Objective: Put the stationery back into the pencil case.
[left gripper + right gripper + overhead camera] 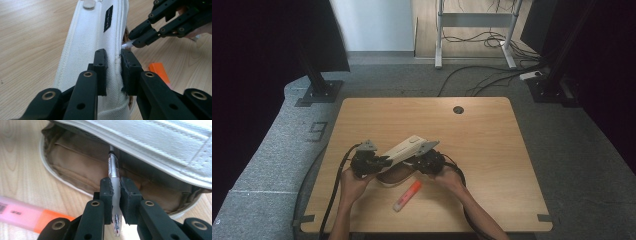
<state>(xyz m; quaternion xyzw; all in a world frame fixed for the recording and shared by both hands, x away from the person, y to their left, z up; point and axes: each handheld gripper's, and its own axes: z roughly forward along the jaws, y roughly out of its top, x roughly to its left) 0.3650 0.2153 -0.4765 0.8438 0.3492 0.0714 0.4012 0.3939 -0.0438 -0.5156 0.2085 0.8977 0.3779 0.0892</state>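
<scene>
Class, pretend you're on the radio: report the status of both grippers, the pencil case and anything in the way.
Left gripper shut on pencil case flap, holding it open. Right gripper shut on pen, tip inside case. Orange highlighter on table, clear of path.

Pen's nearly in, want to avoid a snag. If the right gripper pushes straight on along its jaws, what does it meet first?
Probably the tan lining inside the open pencil case; the pen that the right gripper holds already reaches under the white flap.

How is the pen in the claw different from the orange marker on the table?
The pen is thin, clear and silvery; the orange marker is fatter, orange and pink. The pen is gripped by the right claw, its far end reaching into the open white case; the marker lies loose on the table, held by nothing. Both are writing tools.
</scene>
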